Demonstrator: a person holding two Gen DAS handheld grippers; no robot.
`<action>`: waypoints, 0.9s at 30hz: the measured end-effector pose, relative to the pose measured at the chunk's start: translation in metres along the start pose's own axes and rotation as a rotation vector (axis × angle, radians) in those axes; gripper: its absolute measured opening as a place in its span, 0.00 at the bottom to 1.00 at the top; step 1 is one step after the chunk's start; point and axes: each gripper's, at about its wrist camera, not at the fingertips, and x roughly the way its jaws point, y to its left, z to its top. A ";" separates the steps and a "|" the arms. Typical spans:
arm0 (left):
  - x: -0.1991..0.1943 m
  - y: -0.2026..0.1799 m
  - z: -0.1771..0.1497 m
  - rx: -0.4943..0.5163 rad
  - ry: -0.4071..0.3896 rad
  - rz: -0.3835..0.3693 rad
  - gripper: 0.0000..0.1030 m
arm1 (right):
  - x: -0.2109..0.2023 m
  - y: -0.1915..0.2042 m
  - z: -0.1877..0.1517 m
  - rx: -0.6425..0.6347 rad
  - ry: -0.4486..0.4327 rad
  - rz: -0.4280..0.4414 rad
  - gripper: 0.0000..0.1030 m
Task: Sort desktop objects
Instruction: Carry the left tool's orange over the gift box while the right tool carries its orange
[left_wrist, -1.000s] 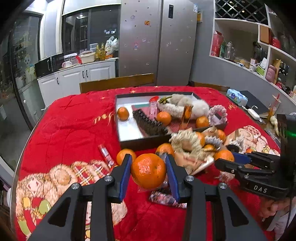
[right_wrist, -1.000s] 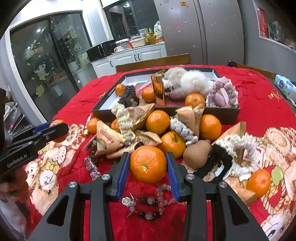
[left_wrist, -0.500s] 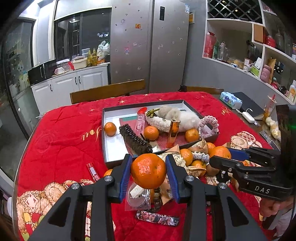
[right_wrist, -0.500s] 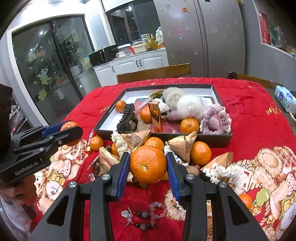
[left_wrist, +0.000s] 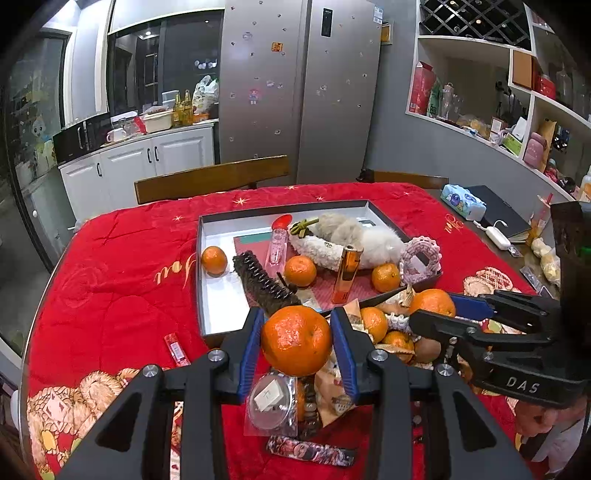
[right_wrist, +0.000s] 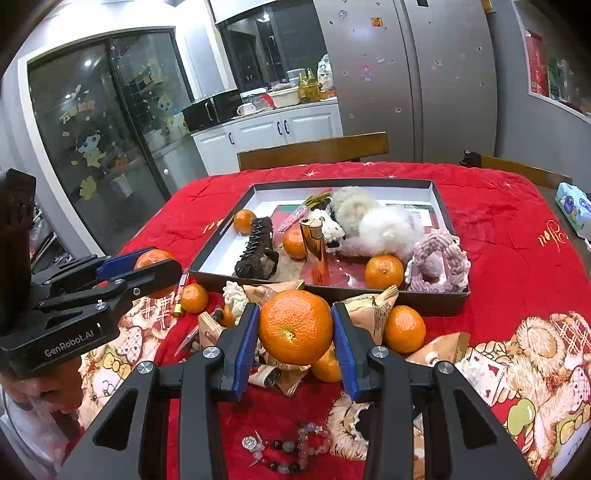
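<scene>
Right now both grippers carry fruit toward the tray (left_wrist: 207, 236). Left gripper (left_wrist: 297, 341) is closed on an orange (left_wrist: 296, 339), blue pads touching its two sides, fruit sitting right at the fingertips. Right gripper (right_wrist: 295, 328) does the same with its own orange (right_wrist: 295, 326), seen from the left wrist view as a side-on clamp (left_wrist: 432, 306) around fruit.

Judged step: drop each orange into the tray with the three oranges already there. To do it well, move each gripper ahead past the near wall, which lies just beyond the fingertips, and pick bare floor. For the left, the white patch ahead and left of the fingers, beside the dark hair claw (left_wrist: 264, 282), looks free. For the right, the gap ahead between the gold lighter (right_wrist: 314, 251) and the tray orange (right_wrist: 384, 271) is tight; the lighter stands upright and could tip if nudged. Lower before opening, since round fruit will roll.

Pose: both held roughly level, fingers pointing forward at the tray, above the clutter of snack packs and loose oranges below the fingertips. Right gripper sits to the right of the left fingers, near, not touching.
</scene>
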 end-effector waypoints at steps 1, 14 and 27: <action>0.002 -0.001 0.002 0.000 0.001 -0.002 0.37 | 0.002 0.000 0.001 -0.001 0.004 0.001 0.37; 0.029 0.003 0.022 -0.009 0.017 -0.026 0.37 | 0.022 0.002 0.022 0.016 0.023 0.036 0.37; 0.064 0.013 0.034 -0.027 0.059 -0.019 0.37 | 0.050 -0.010 0.039 0.069 0.063 0.055 0.37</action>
